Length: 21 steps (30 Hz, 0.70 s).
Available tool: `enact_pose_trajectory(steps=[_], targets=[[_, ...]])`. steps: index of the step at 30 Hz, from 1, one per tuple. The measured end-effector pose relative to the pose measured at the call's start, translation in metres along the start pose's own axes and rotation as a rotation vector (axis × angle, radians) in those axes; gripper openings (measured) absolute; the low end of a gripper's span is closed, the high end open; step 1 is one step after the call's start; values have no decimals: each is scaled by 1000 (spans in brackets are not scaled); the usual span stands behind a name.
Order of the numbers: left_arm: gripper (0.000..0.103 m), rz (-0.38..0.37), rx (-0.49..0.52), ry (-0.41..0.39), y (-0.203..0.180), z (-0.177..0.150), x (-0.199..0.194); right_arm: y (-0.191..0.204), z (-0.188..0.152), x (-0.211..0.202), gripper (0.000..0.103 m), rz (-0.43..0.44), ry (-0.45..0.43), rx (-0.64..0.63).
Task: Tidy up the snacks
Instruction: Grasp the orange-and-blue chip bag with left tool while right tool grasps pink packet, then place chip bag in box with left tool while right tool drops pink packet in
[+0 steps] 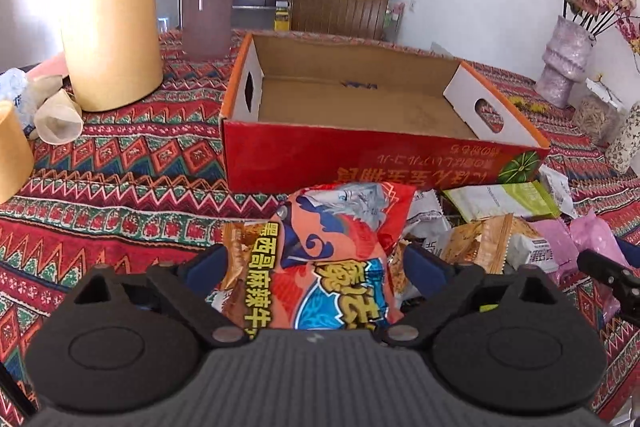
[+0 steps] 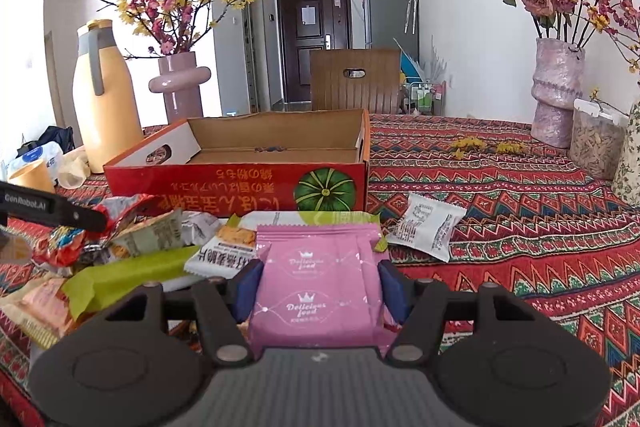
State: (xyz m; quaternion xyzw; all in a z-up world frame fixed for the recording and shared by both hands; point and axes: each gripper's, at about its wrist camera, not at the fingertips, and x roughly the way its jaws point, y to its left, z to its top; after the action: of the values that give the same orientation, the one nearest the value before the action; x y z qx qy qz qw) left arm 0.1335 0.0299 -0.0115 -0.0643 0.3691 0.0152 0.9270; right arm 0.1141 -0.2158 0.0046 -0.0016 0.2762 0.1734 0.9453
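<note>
Right gripper (image 2: 320, 287) is clamped on a pink snack packet (image 2: 320, 279), both blue pads pressed against its sides, just short of the red cardboard box (image 2: 240, 183). Left gripper (image 1: 314, 267) stands wide; an orange snack bag (image 1: 336, 255) lies between its fingers, the pads not clearly pressing it, also just before the box. More loose packets (image 2: 140, 243) are heaped near the box's front wall. Behind the box stand a yellow jug (image 2: 106, 99) and a pink vase (image 2: 180, 87).
</note>
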Motion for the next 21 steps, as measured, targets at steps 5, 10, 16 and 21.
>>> enact_pose_trajectory(steps=[5,10,16,21], targets=[[72,-23,-9,34,2,-1,7,0,3,6,61,8,-1,8],[68,-30,3,15,0,-3,1,0,2,10,62,16,8,18],[67,-21,12,-26,0,-1,-11,1,7,8,62,16,-8,18],[67,-8,42,-90,-4,5,-26,2,17,7,62,16,-29,10]])
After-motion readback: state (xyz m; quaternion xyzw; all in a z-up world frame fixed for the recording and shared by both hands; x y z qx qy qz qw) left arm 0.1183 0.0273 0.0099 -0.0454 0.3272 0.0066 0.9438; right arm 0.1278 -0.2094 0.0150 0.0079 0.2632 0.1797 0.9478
